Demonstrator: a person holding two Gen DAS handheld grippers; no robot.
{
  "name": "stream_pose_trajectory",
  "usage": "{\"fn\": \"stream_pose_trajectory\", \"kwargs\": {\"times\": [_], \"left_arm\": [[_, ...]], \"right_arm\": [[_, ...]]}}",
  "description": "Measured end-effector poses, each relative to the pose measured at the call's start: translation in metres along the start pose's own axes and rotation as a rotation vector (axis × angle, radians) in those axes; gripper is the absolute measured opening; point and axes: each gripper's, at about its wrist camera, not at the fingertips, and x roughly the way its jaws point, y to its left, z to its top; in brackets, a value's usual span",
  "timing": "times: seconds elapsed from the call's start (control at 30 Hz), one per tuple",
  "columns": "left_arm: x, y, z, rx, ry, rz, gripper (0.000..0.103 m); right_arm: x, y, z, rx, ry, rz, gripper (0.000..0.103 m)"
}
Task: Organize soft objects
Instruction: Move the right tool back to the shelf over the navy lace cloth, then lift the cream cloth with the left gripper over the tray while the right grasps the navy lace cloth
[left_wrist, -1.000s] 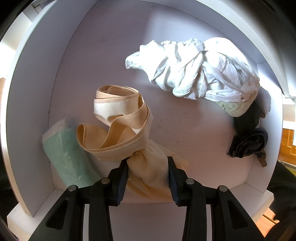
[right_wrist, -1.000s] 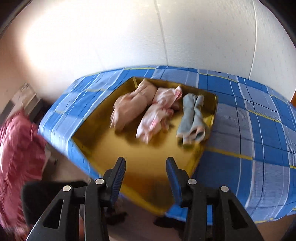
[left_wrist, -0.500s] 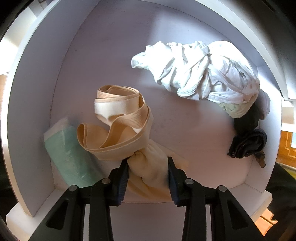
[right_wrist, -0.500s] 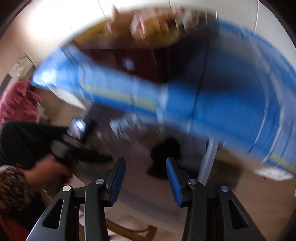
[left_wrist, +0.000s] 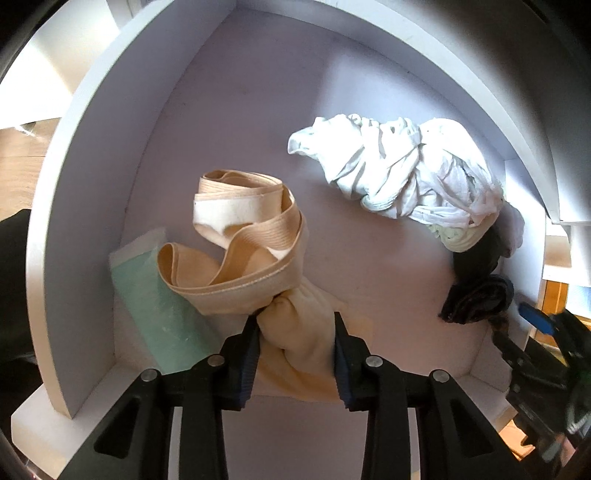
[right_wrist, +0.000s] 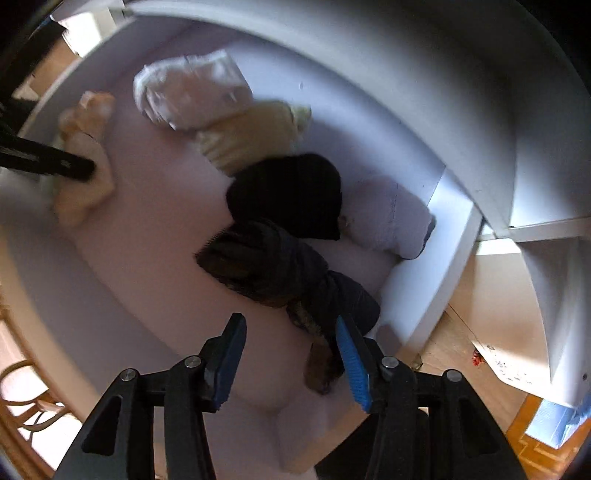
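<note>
Left gripper (left_wrist: 295, 350) clamped on beige cloth (left_wrist: 295, 332) at shelf (left_wrist: 92, 184) front. Right gripper (right_wrist: 291, 350) jaws just opening, empty, above dark cloth (right_wrist: 277, 254). Pickup step; next: likely lower right, close on dark cloth.

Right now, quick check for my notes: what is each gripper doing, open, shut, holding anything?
Left gripper: shut on the cream garment, pads pressing its bunched end.
Right gripper: open, jaws just widening, holding nothing; the dark garment lies below it.
</note>
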Motion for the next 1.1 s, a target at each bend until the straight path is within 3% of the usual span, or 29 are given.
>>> {"fn": "stream_pose_trajectory", "kwargs": {"times": [0.27, 0.47, 0.67, 0.87, 1.1], "left_arm": [[-0.012, -0.002, -0.013, 0.026, -0.029, 0.011, 0.035], [-0.034, -0.017, -0.023, 0.056, -0.073, 0.004, 0.035], [-0.068, -0.037, -0.037, 0.139, -0.131, -0.023, 0.035], [-0.11, -0.052, -0.05, 0.271, -0.193, -0.023, 0.035], [-0.16, -0.065, -0.068, 0.393, -0.276, -0.025, 0.035]], "right_arm": [[0.033, 0.018, -0.002, -0.141, 0.048, -0.073, 0.055], [0.041, 0.022, -0.003, -0.147, 0.032, -0.114, 0.058], [0.042, 0.011, 0.001, -0.072, 0.032, -0.086, 0.055], [0.042, 0.005, 0.007, -0.023, 0.064, -0.11, 0.038], [0.038, -0.022, 0.006, 0.149, 0.08, 0.028, 0.032]]}}
